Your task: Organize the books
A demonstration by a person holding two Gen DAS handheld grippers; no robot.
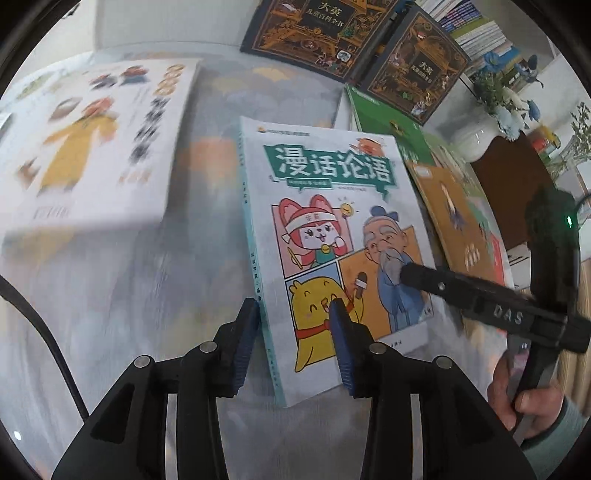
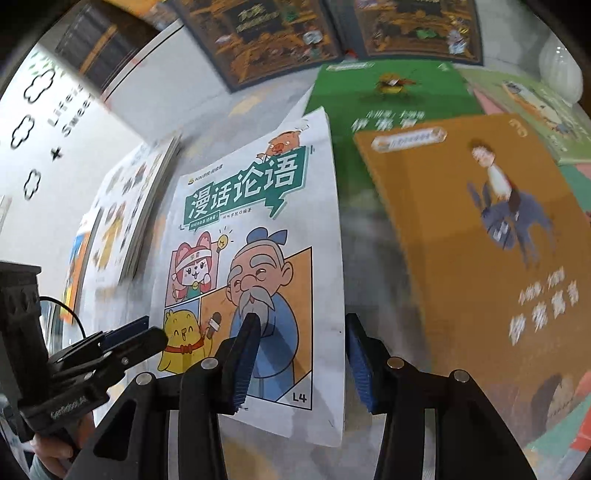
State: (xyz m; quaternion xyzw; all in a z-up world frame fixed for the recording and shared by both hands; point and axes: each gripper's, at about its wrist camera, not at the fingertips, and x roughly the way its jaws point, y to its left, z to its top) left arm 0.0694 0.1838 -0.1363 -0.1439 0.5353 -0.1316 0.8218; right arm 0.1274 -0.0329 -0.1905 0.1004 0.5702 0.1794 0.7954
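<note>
A white comic book (image 1: 332, 221) (image 2: 258, 206) with a green title banner lies tilted between both grippers. My left gripper (image 1: 295, 310) straddles its spine near the lower corner. One finger stands just outside the spine and the other lies over the cover, the gap wider than the book is thick. My right gripper (image 2: 301, 319) straddles the opposite long edge. Its left pad is on the cover and its right pad is against the page edge, holding the book. In the left wrist view one right finger (image 1: 424, 277) lies across the cover, with a hand (image 1: 517, 402) on the handle.
A stack of white picture books (image 1: 92, 147) (image 2: 136, 206) sits to the left. A green book (image 1: 384, 118) (image 2: 388, 96) and an orange book (image 1: 454, 221) (image 2: 480, 229) lie fanned to the right. Two dark hardbacks (image 1: 306, 33) stand at the back beside a white vase (image 1: 476, 136).
</note>
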